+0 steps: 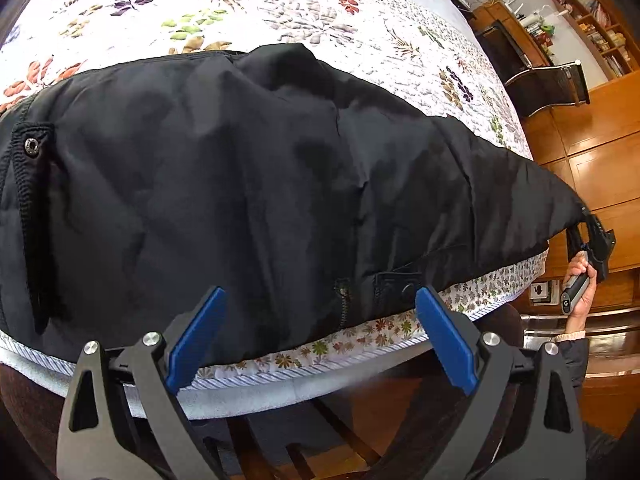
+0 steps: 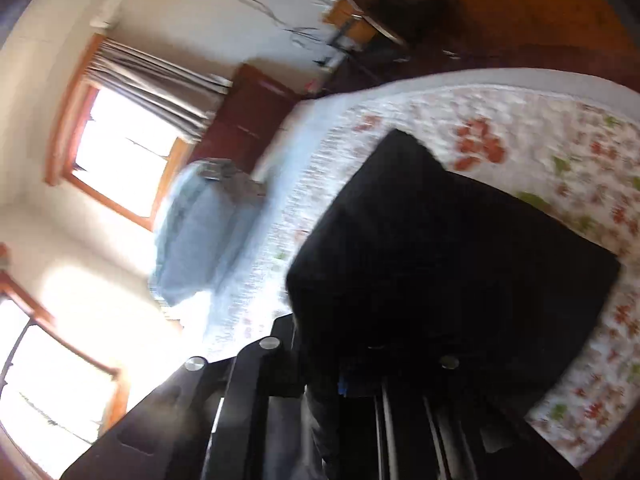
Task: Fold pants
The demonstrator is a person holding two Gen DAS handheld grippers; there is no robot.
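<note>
My left gripper [image 1: 320, 332] hung over the near edge of the bed [image 1: 304, 376], its blue pads [image 1: 196, 332] spread wide with nothing between them. Just beyond the tips lay the black pants [image 1: 248, 176], spread across the flowered bedspread [image 1: 280, 12], the waistband side toward me: a zip and a snap tab [image 1: 396, 284] sat right between my open fingers, and a metal snap [image 1: 32, 146] showed on a pocket flap at the far left. The cloth was rumpled, with low ridges running across it.

Off to the right the fabric drew out into a taut point that left the mattress, and there my right gripper [image 1: 592, 236] pinched that corner of the pants, jaws closed on the cloth. The hand [image 1: 578, 280] gripping its handle showed beneath it, a pale cuff at the wrist.

From the right wrist view everything was blurred; the pants [image 2: 440, 260] filled the middle as a dark sheet running down into my right gripper [image 2: 344, 384], whose fingers the cloth hid.

Farther off stood a folded blue bundle [image 2: 200, 236] on the bed, a curtained window [image 2: 120, 152], a chair [image 1: 548, 84] and bookshelves [image 1: 600, 28].
</note>
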